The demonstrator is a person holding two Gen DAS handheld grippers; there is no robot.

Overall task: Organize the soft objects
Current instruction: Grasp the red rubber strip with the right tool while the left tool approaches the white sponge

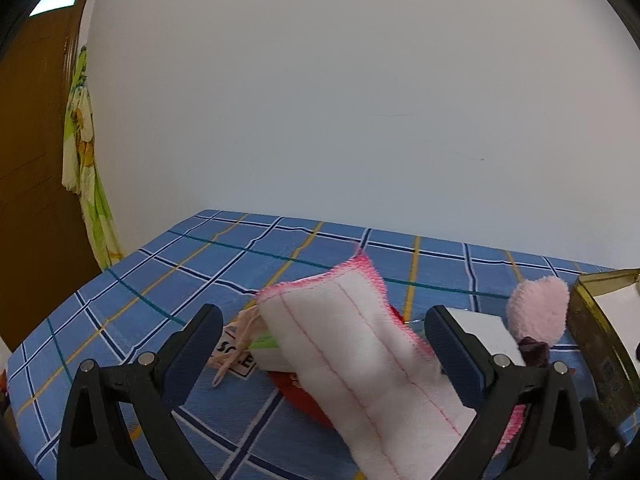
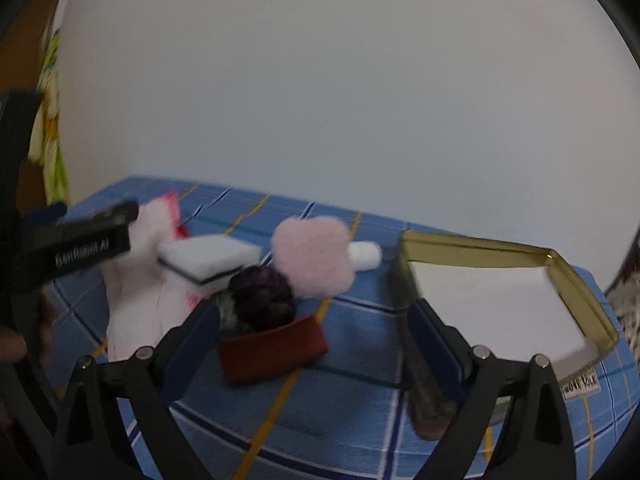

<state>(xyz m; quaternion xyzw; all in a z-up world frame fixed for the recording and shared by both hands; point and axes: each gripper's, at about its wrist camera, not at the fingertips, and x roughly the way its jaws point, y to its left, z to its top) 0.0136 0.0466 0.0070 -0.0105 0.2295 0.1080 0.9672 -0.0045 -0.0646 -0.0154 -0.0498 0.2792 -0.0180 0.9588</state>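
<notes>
Left to right: the left gripper has its 2 fingers spread wide, released, nothing pinched. Between them hangs a white cloth with pink stitched edging, draped over a red thing on the blue plaid table; can't tell what holds the cloth up. A white sponge block sits right by the right-hand finger.

From the right wrist view, the left gripper reaches in from the left side, next to the cloth and the sponge. Then a dark purple scrunchie-looking bundle, touching a fluffy pink puff, with a small white roll behind the puff. A brown pouch lies between the right gripper fingers, which are also open and not touching it. Far right is a gold tin, its white inside showing.
</notes>
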